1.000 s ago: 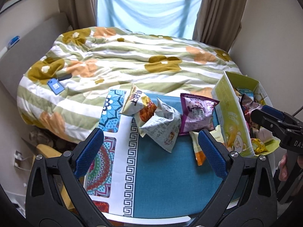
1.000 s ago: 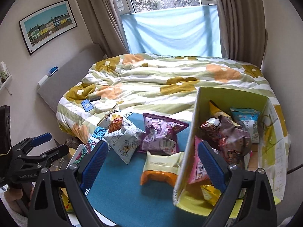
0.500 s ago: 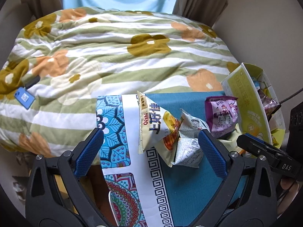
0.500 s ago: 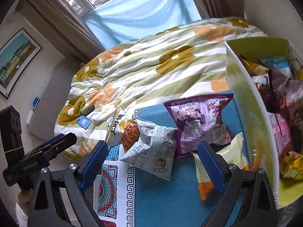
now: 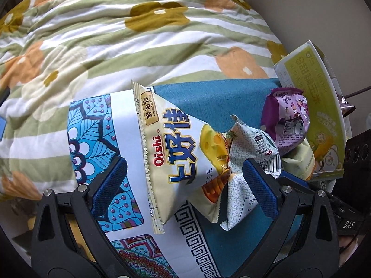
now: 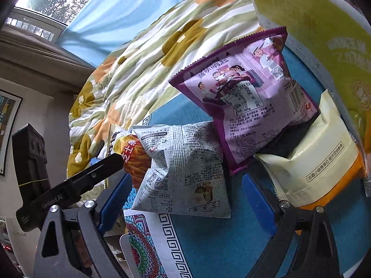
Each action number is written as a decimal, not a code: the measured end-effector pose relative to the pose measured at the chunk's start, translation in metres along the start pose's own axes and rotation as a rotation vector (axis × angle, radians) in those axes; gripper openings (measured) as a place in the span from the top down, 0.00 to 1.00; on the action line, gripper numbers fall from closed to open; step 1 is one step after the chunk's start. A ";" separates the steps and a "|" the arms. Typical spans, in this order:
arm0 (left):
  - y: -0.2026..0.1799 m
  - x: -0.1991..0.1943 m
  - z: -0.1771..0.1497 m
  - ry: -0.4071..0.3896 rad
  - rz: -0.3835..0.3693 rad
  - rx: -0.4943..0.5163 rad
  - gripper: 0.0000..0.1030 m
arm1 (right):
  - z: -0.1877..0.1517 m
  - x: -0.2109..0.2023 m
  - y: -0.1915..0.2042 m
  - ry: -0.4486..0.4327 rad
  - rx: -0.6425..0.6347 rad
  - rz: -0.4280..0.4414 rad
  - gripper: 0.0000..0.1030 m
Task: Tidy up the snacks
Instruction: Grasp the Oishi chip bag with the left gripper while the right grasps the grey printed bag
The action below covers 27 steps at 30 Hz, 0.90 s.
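Several snack bags lie on a blue cloth. My left gripper (image 5: 183, 185) is open, its pads on either side of a white Oishi chip bag (image 5: 176, 153), not closed on it. My right gripper (image 6: 187, 199) is open around a grey newsprint-pattern bag (image 6: 185, 166), which also shows in the left wrist view (image 5: 250, 153). A purple bag (image 6: 245, 88) and a cream-and-orange bag (image 6: 317, 162) lie beside a yellow-green box (image 6: 324, 30). The purple bag (image 5: 287, 125) and the box (image 5: 313, 106) also show in the left wrist view.
A floral striped quilt (image 5: 116, 34) covers the bed beyond the blue cloth (image 5: 213, 99). A patterned border (image 5: 92, 125) edges the cloth on the left. The left gripper's finger (image 6: 97, 169) shows in the right wrist view.
Both grippers have moved down and forward, close over the snack pile. The left now straddles the Oishi bag, the right straddles the grey bag.
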<state>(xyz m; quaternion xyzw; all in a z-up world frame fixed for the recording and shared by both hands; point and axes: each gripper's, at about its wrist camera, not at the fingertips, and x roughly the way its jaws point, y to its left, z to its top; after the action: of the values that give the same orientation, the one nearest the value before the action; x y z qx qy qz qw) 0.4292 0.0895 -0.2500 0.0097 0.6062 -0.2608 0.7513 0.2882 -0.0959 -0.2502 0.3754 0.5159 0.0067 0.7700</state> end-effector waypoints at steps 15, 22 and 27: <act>0.012 0.005 0.000 -0.009 -0.029 0.015 0.43 | 0.002 0.018 -0.013 0.020 0.094 0.032 0.08; 0.031 -0.011 -0.010 -0.026 0.031 -0.005 0.43 | 0.005 0.032 -0.006 0.045 0.089 0.033 0.08; 0.042 -0.015 -0.017 -0.028 0.048 -0.031 0.43 | 0.006 0.044 -0.004 0.073 0.074 0.025 0.08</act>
<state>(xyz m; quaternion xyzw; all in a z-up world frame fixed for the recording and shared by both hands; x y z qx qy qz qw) 0.4288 0.1366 -0.2535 0.0086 0.5990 -0.2335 0.7659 0.3118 -0.0844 -0.2861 0.4094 0.5389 0.0108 0.7361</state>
